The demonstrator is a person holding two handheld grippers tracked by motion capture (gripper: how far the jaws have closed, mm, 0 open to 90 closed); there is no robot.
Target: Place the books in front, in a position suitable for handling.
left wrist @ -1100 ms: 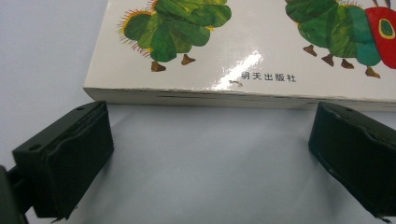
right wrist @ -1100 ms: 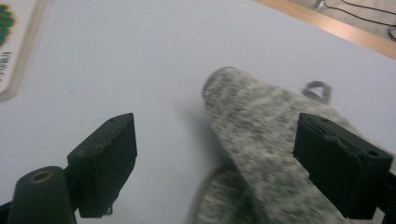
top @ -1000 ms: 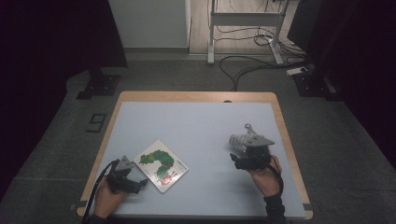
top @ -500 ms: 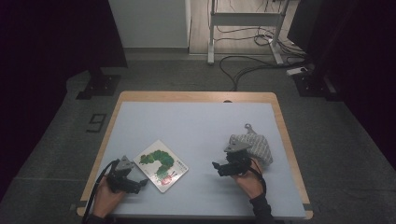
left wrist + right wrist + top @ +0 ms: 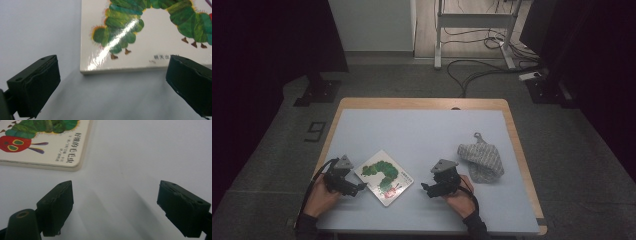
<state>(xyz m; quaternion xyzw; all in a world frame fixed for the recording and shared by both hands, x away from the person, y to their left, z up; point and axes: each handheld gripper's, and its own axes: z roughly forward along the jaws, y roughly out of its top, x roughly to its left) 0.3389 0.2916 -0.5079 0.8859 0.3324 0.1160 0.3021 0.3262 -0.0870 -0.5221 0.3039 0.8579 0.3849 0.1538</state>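
A white board book with a green caterpillar on its cover (image 5: 384, 177) lies flat near the table's front left. My left gripper (image 5: 358, 189) is just left of it, open, jaws aimed at the book's corner (image 5: 85, 71), nothing between them. My right gripper (image 5: 426, 188) stands open a short way right of the book, jaws pointing left toward its edge (image 5: 75, 167); nothing is between them. A grey knitted cloth (image 5: 481, 160) lies on the table behind and to the right of the right hand.
The pale blue tabletop (image 5: 422, 135) has a wooden rim (image 5: 517, 150). Beyond the table, on the dark floor, stand a metal frame (image 5: 472, 30) and loose cables (image 5: 492, 70).
My right gripper has let the grey cloth lie at the right and moved left and down toward the book. The left gripper has shifted slightly toward the book's corner.
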